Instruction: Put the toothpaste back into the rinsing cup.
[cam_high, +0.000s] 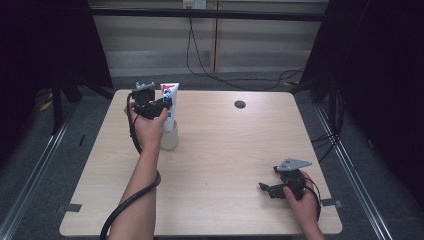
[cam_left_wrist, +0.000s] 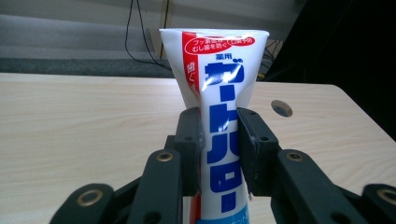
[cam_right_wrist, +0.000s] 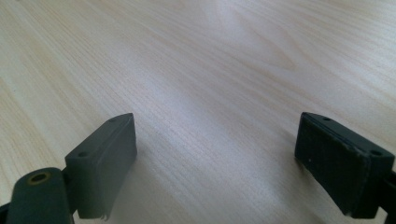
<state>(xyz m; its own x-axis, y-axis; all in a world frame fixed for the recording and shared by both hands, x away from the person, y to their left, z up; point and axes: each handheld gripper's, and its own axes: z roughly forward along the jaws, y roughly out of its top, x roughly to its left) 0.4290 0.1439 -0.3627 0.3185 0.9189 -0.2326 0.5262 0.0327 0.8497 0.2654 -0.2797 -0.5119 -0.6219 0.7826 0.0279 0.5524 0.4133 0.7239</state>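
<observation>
Left gripper (cam_left_wrist: 219, 149) pinches toothpaste tube (cam_left_wrist: 217, 88) standing in cup (cam_high: 170, 137).

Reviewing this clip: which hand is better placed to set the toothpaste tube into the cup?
Left. The left gripper already has its jaws shut on the toothpaste tube, held upright right at the translucent cup. The right gripper is open, low over bare table at the near right.

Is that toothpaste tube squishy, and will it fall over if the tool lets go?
Probably squishy: the toothpaste tube pinches in narrow where the left tool clamps it. It looks tall and thin, standing with its flat end up in a clear cup, so it would likely just lean on the rim rather than fall.
</observation>
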